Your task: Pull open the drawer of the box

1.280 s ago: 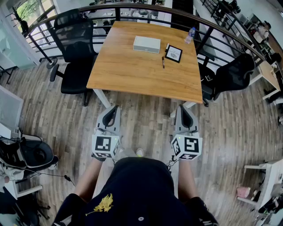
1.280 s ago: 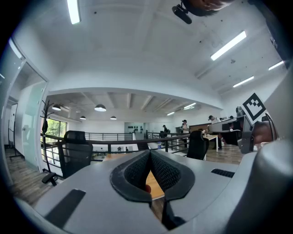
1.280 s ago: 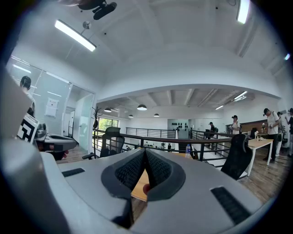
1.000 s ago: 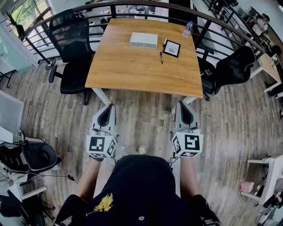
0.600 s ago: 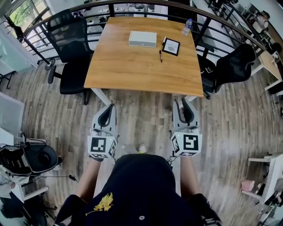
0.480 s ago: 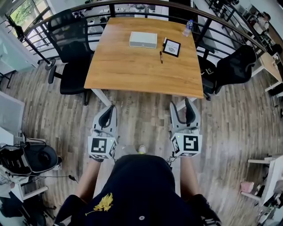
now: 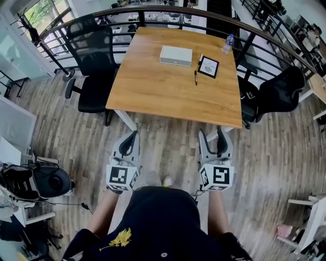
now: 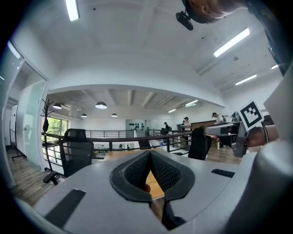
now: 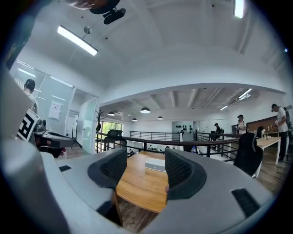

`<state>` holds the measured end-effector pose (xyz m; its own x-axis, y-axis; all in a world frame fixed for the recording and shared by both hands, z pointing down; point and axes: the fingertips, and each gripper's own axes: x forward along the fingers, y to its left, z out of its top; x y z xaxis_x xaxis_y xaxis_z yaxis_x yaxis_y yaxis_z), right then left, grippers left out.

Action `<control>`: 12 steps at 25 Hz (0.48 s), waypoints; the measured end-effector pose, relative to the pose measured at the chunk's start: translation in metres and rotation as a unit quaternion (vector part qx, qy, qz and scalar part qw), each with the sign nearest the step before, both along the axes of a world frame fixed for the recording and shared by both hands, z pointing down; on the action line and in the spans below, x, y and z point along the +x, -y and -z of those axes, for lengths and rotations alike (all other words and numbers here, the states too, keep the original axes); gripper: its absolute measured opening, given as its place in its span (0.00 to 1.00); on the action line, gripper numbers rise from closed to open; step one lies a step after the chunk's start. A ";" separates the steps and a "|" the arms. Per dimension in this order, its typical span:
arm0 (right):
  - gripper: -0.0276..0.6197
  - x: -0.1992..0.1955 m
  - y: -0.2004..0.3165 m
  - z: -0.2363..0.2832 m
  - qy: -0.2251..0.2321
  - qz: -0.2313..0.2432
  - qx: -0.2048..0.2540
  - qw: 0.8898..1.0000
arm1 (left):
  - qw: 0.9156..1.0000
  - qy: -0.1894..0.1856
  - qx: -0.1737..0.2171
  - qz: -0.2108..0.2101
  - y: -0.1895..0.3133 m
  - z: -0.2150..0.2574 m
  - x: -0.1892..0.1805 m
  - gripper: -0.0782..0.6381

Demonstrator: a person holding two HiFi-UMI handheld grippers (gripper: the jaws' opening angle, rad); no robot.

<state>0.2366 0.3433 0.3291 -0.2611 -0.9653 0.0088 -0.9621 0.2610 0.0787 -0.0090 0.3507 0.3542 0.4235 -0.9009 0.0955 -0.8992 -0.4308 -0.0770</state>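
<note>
The box [image 7: 176,55] is a flat white case lying at the far middle of the wooden table [image 7: 163,97]; no drawer stands out from it. Both grippers hang over the floor in front of the table's near edge, well short of the box. My left gripper [image 7: 133,135] is shut with nothing in it, its pads meeting at the tips [image 8: 150,153]. My right gripper [image 7: 211,135] has its jaws opening, wide apart, with nothing between them. The right gripper view [image 9: 145,159] frames the box [image 9: 155,164] far off between the pads. The left gripper view shows only a strip of tabletop.
A black-framed tablet [image 7: 208,66], a pen [image 7: 195,77] and a water bottle [image 7: 227,44] lie to the right of the box. Black office chairs stand at the table's left [image 7: 94,56] and right [image 7: 275,94]. A curved black railing [image 7: 153,11] runs behind the table.
The right gripper's jaws have gone from shut to wide apart. The left gripper stays shut. Both grippers keep their place in front of the table; the head view has shifted slightly.
</note>
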 end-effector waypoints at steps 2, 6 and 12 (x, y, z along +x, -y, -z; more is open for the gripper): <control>0.42 -0.002 0.008 -0.002 0.002 0.001 -0.006 1.000 | 1.000 0.002 -0.002 0.006 0.004 0.001 -0.005 0.13; 0.42 -0.012 0.024 -0.007 0.010 0.014 -0.022 1.000 | 1.000 0.002 -0.014 0.019 0.016 -0.007 -0.020 0.13; 0.42 -0.038 0.073 -0.009 -0.002 0.020 -0.034 0.999 | 0.999 -0.002 -0.027 0.031 0.077 -0.024 -0.048 0.13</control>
<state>0.1983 0.2703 0.3382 -0.3002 -0.9509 0.0757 -0.9503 0.3050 0.0624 -0.0570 0.2742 0.3784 0.3673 -0.9191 0.1430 -0.9245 -0.3776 -0.0519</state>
